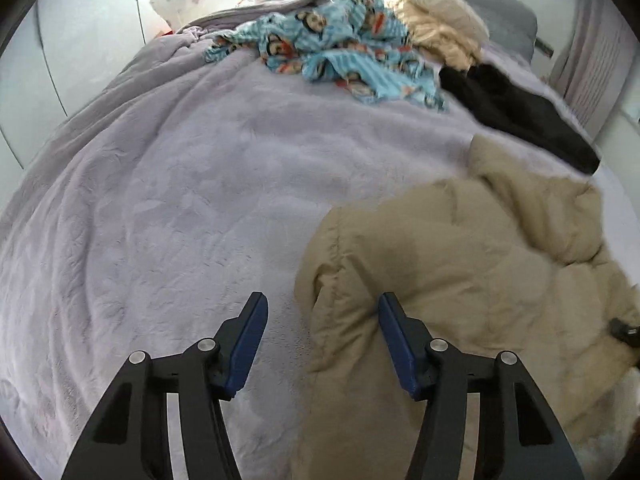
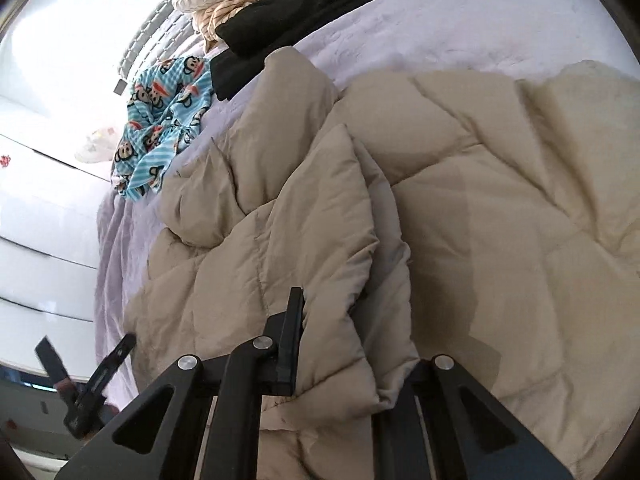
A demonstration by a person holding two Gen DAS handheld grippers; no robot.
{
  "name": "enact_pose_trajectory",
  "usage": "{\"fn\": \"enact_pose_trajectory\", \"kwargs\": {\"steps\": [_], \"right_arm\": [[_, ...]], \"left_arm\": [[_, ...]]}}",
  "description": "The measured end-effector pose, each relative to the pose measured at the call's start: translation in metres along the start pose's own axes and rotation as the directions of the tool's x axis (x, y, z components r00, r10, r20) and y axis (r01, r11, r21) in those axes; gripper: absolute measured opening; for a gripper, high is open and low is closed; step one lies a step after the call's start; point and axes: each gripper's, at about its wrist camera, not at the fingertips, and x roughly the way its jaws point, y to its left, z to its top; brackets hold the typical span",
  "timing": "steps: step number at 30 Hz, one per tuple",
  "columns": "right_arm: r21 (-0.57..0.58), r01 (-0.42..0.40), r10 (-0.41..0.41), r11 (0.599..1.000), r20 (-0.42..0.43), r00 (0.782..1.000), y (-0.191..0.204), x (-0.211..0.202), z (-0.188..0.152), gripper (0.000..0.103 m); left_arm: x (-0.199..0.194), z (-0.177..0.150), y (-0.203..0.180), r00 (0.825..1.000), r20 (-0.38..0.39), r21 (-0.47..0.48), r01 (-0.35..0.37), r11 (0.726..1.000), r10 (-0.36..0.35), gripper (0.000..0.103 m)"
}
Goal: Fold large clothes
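We have the tan puffy coat (image 2: 460, 200) lying crumpled on the bed (image 1: 160, 200), toward its near right side. Our right claw (image 2: 332, 344) is pinching a thick fold of the coat's edge; our left claw (image 1: 320, 308) hangs spread, one finger against the coat's edge, nothing gripped. To fold cleanly, we should take a matching edge with the left, then lift both evenly, keeping clear of the blue printed garment (image 1: 340, 52) and black garment (image 1: 520, 116) beyond.
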Motion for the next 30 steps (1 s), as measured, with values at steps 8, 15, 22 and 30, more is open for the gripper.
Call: {"fn": "enact_pose_trajectory", "kwargs": {"steps": [8, 15, 22, 30], "right_arm": [[-0.085, 0.091, -0.089, 0.992, 0.021, 0.996, -0.014, 0.007, -0.015, 0.014], [-0.166, 0.432, -0.401, 0.886, 0.191, 0.896, -0.012, -0.046, -0.025, 0.028], [-0.152, 0.208, -0.177, 0.966, 0.196, 0.965, -0.008, -0.072, 0.007, 0.023], [-0.178, 0.222, -0.216, 0.959, 0.054, 0.975, -0.015, 0.017, 0.041, 0.019]], "left_arm": [[0.02, -0.014, -0.008, 0.999, -0.018, 0.028, -0.034, 0.999, 0.034, 0.063], [-0.015, -0.008, 0.004, 0.998, 0.023, 0.024, -0.067, 0.997, 0.066, 0.063], [-0.013, 0.026, -0.009, 0.997, 0.058, 0.049, -0.045, 0.998, 0.042, 0.063], [0.042, 0.015, -0.014, 0.997, -0.004, -0.003, -0.077, 0.997, 0.077, 0.066]]}}
